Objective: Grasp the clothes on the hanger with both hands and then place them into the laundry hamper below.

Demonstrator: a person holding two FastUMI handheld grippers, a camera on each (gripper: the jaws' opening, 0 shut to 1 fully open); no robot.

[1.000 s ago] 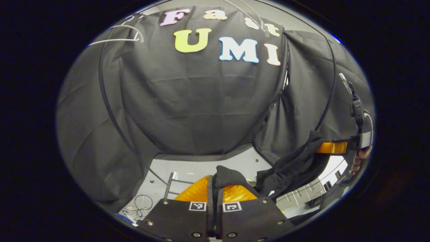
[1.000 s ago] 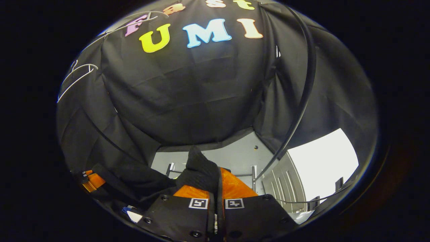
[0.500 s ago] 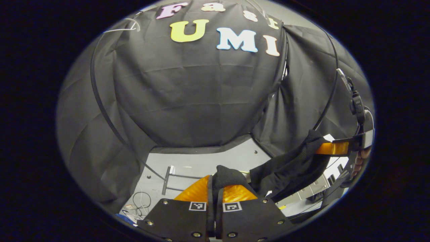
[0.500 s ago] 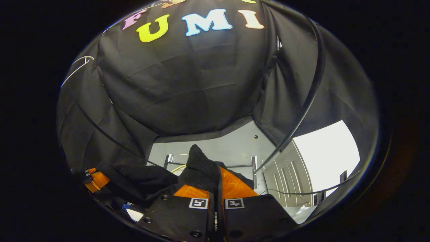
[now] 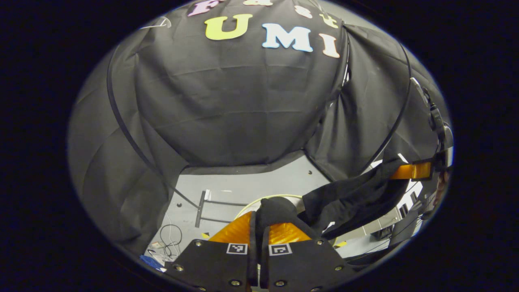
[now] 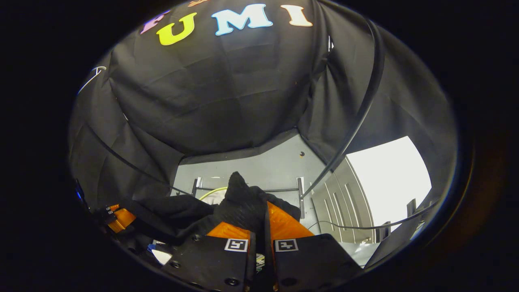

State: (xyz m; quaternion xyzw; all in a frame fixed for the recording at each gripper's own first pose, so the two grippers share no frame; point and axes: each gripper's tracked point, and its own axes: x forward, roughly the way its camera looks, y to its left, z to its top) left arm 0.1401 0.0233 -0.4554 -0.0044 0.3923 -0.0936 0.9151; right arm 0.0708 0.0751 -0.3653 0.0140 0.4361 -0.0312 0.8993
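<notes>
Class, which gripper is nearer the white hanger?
Left, probably. The white hanger hangs up-left of the left gripper; for the right gripper it sits farther left, beyond the left gripper. Both grip the black garment.

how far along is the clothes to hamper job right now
Done: the black garment is off the hanger, pinched by the left gripper and the right gripper. In hand: it hangs stretched between them above the floor. Left: lowering it into the hamper, whose pale rim shows below, then releasing.
</notes>
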